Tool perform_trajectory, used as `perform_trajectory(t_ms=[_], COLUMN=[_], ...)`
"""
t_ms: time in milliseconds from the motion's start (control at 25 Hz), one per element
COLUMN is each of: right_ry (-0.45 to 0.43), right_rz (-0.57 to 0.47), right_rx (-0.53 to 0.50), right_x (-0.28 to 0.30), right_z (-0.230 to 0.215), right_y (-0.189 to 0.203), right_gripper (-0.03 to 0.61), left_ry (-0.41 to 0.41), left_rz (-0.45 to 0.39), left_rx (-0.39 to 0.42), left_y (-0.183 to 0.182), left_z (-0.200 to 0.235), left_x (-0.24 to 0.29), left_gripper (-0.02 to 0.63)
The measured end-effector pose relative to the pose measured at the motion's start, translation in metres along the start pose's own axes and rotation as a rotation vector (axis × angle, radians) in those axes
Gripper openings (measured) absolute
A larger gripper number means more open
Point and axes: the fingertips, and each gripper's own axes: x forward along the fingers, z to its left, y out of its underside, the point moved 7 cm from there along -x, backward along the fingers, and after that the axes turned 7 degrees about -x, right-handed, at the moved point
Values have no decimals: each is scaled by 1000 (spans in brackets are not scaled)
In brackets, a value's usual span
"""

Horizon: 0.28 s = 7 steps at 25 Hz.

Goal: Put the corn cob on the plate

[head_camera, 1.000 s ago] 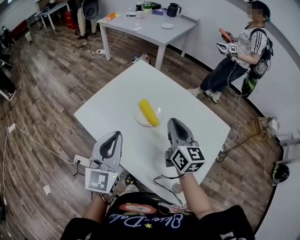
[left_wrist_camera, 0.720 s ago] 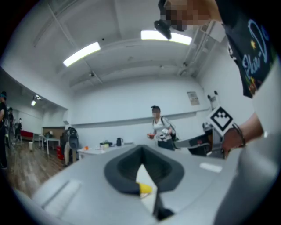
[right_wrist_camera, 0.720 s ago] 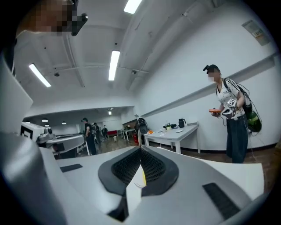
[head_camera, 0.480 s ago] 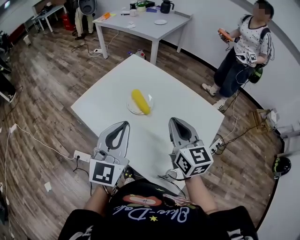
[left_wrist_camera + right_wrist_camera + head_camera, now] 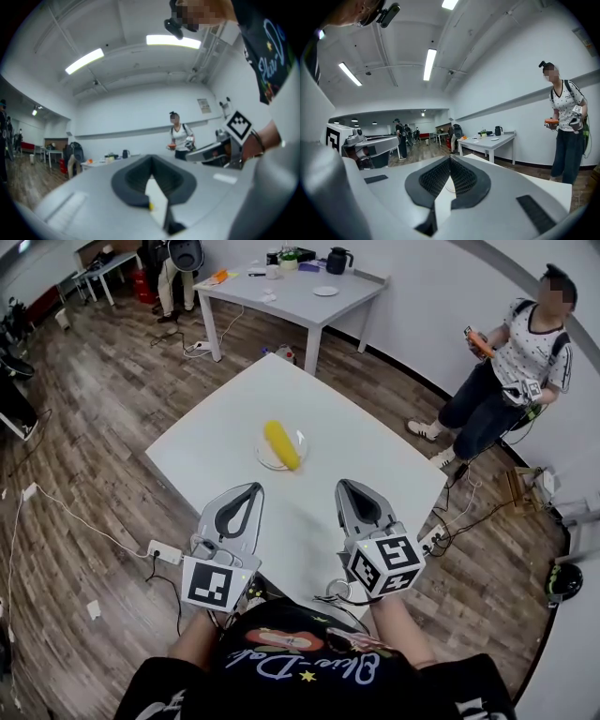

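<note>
The yellow corn cob (image 5: 281, 443) lies across a small white plate (image 5: 263, 457) in the middle of the white table (image 5: 366, 460). My left gripper (image 5: 253, 487) hovers over the table's near edge, short of the plate and a little left of it, shut and empty. My right gripper (image 5: 343, 485) is level with it, off to the plate's right, jaws together, nothing held. In the left gripper view the jaws (image 5: 151, 159) meet at the tip, and a sliver of the corn cob (image 5: 150, 205) shows through the gap behind it. The right gripper view shows its own jaws (image 5: 450, 158) closed.
A person (image 5: 511, 371) holding grippers stands beyond the table's far right corner. A grey table (image 5: 291, 296) with a kettle and dishes stands further back. Cables and a power strip (image 5: 159, 551) lie on the wooden floor at the left.
Both grippers have drawn back from the plate toward the near table edge. The corn cob stays on the plate. The standing person has shifted right.
</note>
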Motion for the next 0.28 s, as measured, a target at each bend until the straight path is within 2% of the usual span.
perform_trajectory(t_ms=[280], right_ry=[-10], right_rz=[-13], right_rx=[0], right_x=[0], right_z=[1], right_y=[-5], right_gripper=[14], left_ry=[6], left_rz=[6], left_rx=[9], left_y=[-2], left_z=[-3], left_x=[2], left_gripper=[3])
